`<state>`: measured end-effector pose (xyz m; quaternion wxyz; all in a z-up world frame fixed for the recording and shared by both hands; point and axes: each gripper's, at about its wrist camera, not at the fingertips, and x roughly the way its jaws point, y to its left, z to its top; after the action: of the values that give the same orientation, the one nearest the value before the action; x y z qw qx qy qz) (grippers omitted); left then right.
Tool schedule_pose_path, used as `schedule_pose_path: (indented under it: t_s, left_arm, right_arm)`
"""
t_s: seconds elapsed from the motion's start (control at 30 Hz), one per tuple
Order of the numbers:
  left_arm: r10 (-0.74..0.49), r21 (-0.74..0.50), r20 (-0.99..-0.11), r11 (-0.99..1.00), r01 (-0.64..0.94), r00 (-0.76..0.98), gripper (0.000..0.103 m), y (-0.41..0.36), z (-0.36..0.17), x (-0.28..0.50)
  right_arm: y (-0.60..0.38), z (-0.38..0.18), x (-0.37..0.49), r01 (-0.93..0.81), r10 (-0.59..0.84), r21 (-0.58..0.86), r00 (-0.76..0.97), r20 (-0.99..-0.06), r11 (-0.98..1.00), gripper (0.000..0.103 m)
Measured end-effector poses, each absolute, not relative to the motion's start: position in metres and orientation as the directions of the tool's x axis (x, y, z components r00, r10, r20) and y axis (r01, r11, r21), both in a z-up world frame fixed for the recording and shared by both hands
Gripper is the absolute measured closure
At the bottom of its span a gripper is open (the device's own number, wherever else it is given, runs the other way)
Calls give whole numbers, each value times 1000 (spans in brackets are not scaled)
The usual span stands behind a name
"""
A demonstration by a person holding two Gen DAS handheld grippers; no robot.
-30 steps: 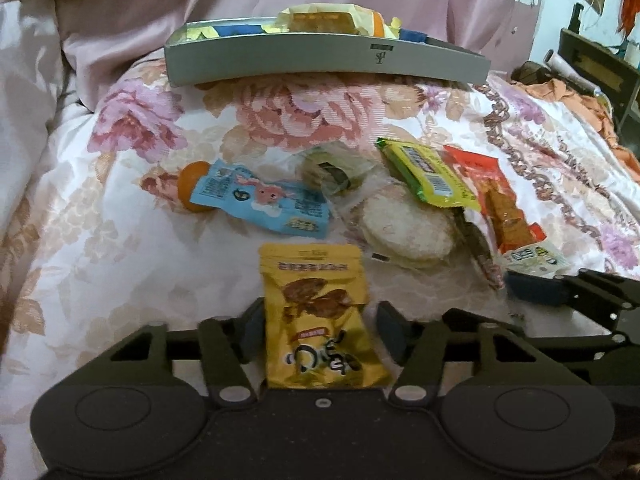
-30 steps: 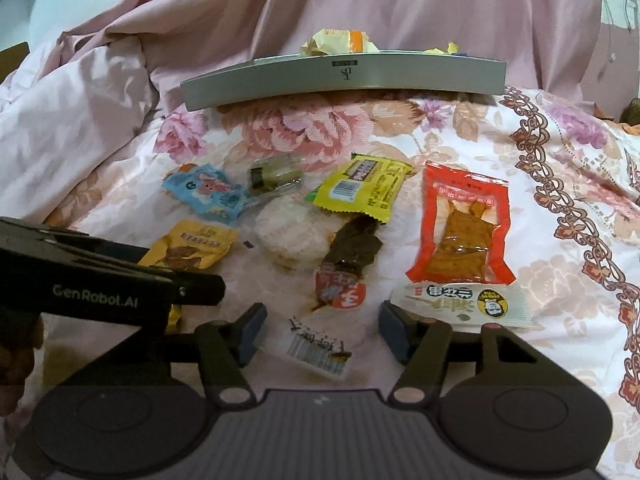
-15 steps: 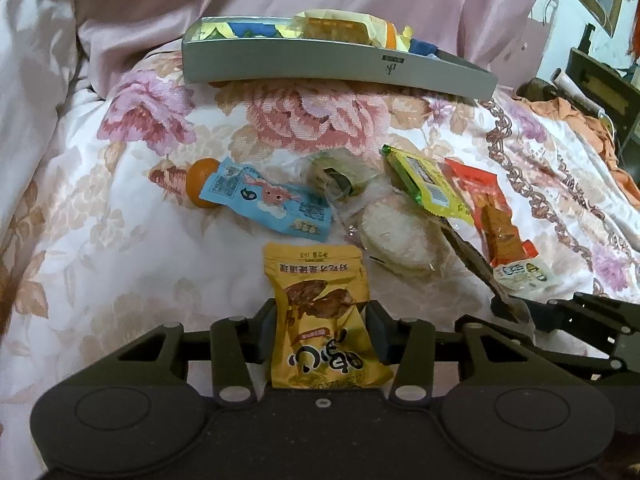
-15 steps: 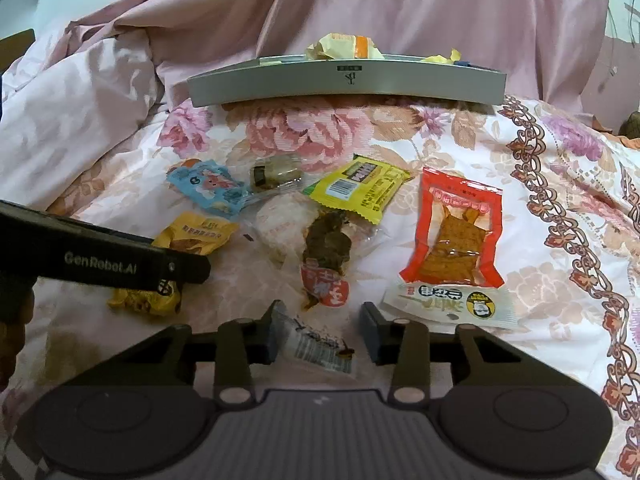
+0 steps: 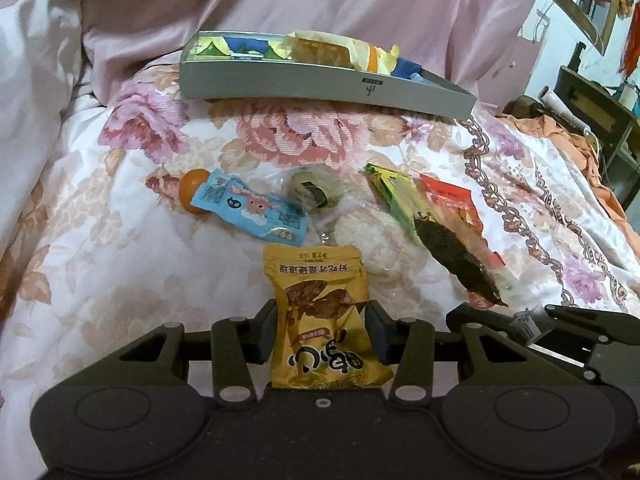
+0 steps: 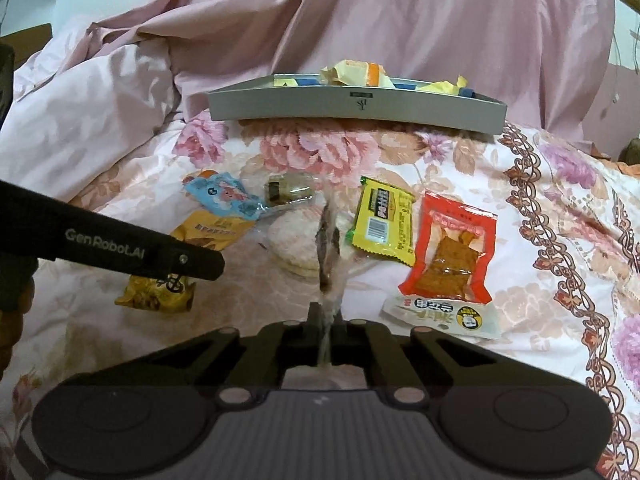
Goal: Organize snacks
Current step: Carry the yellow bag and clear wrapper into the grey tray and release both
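My left gripper (image 5: 320, 332) is shut on a yellow snack pouch (image 5: 320, 312), which also shows under the left gripper in the right wrist view (image 6: 160, 292). My right gripper (image 6: 326, 326) is shut on a clear packet of dark dried snack (image 6: 328, 248), held edge-on and lifted off the bed; it hangs at the right in the left wrist view (image 5: 460, 260). A grey tray (image 5: 320, 80) with several snacks stands at the back of the bed and shows in the right wrist view too (image 6: 360, 104).
On the floral bedspread lie a blue pouch with an orange cap (image 5: 248, 208), a small clear-wrapped roll (image 5: 312, 192), a round rice cracker (image 6: 296, 240), a yellow-green bar (image 6: 384, 216) and a red packet (image 6: 452, 256). Pink bedding rises behind the tray.
Both grippers have shut: the left on the yellow pouch, the right on the dark snack packet. The right one has lifted its packet, which now hangs edge-on.
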<state>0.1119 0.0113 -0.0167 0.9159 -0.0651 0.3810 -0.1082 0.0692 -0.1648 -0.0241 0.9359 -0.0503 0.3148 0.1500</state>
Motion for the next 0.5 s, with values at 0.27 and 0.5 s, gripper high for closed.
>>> schedule_pose_path:
  t_s: [0.27, 0.5]
  left_arm:
    - [-247, -218, -660, 967, 134, 710, 55, 15, -9, 103]
    - [-256, -248, -617, 961, 125, 745, 55, 20, 3, 99]
  right_arm:
    - [-165, -16, 60, -320, 252, -25, 789, -559, 947, 100]
    - [-165, -8, 57, -324, 274, -9, 815, -510, 946, 100]
